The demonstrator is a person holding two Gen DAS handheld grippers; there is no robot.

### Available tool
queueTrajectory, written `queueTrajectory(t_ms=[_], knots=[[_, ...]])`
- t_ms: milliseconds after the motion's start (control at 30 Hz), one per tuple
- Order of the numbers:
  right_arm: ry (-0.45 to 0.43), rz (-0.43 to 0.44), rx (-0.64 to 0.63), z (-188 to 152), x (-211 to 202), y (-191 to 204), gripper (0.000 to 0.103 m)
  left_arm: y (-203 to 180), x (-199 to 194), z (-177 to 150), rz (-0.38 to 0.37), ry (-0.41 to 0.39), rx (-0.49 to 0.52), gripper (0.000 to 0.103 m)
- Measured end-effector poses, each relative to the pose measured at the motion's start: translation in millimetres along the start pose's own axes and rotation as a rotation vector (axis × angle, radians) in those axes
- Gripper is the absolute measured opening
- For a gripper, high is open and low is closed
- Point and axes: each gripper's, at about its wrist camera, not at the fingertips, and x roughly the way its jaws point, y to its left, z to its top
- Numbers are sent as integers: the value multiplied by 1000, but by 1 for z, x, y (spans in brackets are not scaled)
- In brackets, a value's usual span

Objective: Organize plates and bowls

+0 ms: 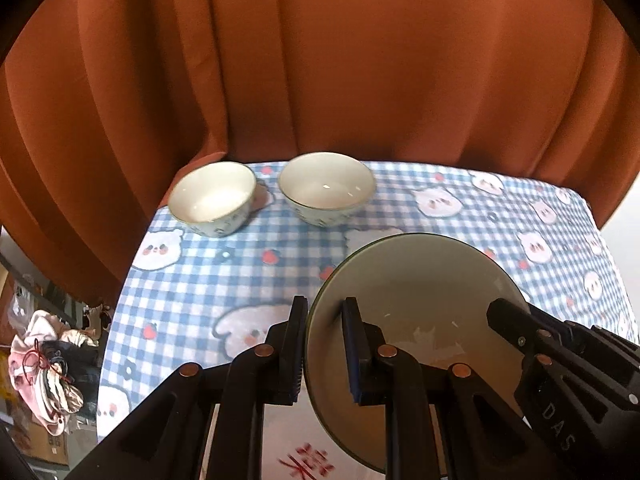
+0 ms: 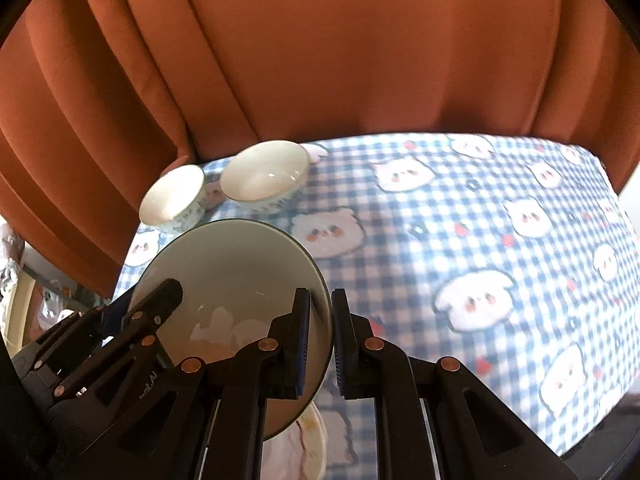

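The plate (image 1: 416,300) hung above the checked tablecloth (image 1: 248,280), held at opposite edges: the left gripper (image 1: 325,344) was clamped on its left rim, the right gripper (image 2: 321,340) on its right rim. Beyond both grippers, two small bowls (image 1: 212,198) (image 1: 326,186) stood side by side by the orange curtain (image 1: 320,60). Another plate (image 2: 308,432) showed beneath. Carrying it well probably meant moving both hands together, keeping the plate level.

Both grippers (image 1: 323,350) clamp plate (image 1: 420,280) above tablecloth (image 1: 240,272)
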Motion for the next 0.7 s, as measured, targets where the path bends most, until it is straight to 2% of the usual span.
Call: queueTrajectory(t_ms=[400, 700], knots=[[14, -9, 13, -36, -29, -55, 14, -60, -9, -39, 8, 63, 27, 16], [61, 3, -20, -51, -23, -90, 14, -94, 4, -68, 37, 108, 5, 16]])
